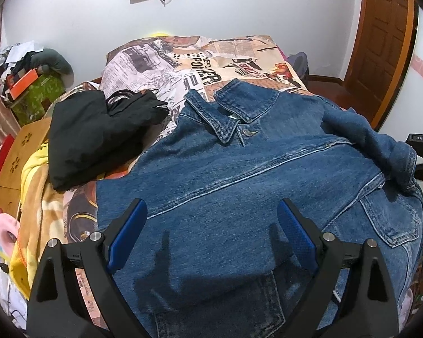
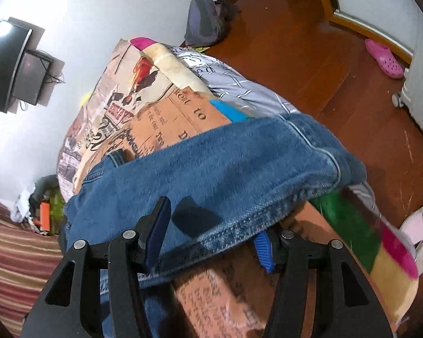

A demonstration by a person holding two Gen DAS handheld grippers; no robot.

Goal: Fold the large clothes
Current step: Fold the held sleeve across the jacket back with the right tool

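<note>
The denim jacket [image 1: 239,174] lies spread on the bed [image 1: 143,64], collar ahead of the left gripper [image 1: 211,236], whose fingers stand apart above the cloth. The right gripper [image 2: 211,239], fingers apart, straddles the sleeve [image 2: 225,163], which runs crosswise directly ahead; it is nearer.

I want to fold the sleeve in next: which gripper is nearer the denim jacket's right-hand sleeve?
Right. The right gripper is open around that sleeve. The left gripper hovers open over the denim jacket near its bottom hem, away from the sleeve.
</note>
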